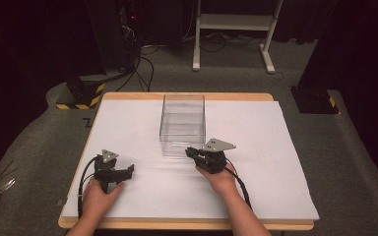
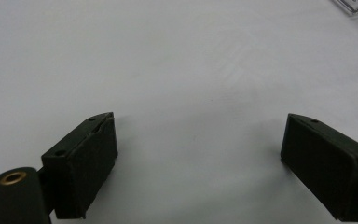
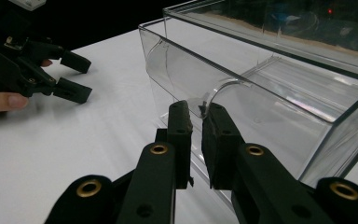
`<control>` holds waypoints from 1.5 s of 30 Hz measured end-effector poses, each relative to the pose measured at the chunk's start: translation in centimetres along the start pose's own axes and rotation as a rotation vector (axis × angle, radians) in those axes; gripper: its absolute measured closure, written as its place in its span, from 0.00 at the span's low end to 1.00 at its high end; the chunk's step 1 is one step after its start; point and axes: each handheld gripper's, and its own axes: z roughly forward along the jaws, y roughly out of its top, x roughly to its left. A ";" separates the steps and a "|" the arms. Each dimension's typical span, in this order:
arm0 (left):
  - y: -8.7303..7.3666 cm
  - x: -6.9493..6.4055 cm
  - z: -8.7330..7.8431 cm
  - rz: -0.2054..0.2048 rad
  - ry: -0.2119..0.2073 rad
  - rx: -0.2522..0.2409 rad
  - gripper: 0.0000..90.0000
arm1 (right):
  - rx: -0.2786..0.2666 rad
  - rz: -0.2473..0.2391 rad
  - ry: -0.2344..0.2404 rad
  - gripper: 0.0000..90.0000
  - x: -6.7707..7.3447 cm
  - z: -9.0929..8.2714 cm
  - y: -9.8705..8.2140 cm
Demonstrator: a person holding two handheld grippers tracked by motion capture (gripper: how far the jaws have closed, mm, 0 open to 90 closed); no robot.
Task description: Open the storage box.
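Clearly the clear plastic box (image 1: 182,124) stands mid-tabletop (image 1: 275,162), long axis running away from the person; the right hand-held gripper (image 3: 196,122), jaws nearly together, is nearer, at its near end. Left hand-held gripper (image 2: 199,154) gapes, well apart.

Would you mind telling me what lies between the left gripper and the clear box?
Nothing: the high view shows bare white table between the left gripper and clear box.

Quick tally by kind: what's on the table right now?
Clear plastic box: 1
Handheld tools: 2, the left tool and the right tool
White board covering the table: 1
Total: 4
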 end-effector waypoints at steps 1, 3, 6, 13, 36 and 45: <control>0.0 0.0 0.0 0.000 0.000 0.000 0.12 | -0.001 -0.002 0.002 0.91 0.1 -0.1 -0.1; 0.0 0.0 0.0 0.001 0.000 0.000 0.12 | 0.000 -0.001 0.006 0.91 0.2 -0.2 -0.1; 0.0 0.0 0.0 0.001 0.000 0.001 0.12 | -0.002 -0.006 0.009 0.92 0.5 -0.4 -0.2; 0.0 0.0 0.0 0.000 0.000 0.001 0.12 | -0.004 -0.011 0.024 0.92 1.0 -0.9 -0.6; 0.0 0.0 0.0 0.000 0.000 0.001 0.12 | -0.008 -0.033 0.056 0.93 2.8 -2.9 -2.0; 0.0 0.0 0.0 0.000 0.000 0.001 0.12 | -0.003 -0.039 0.082 0.93 4.0 -4.0 -2.5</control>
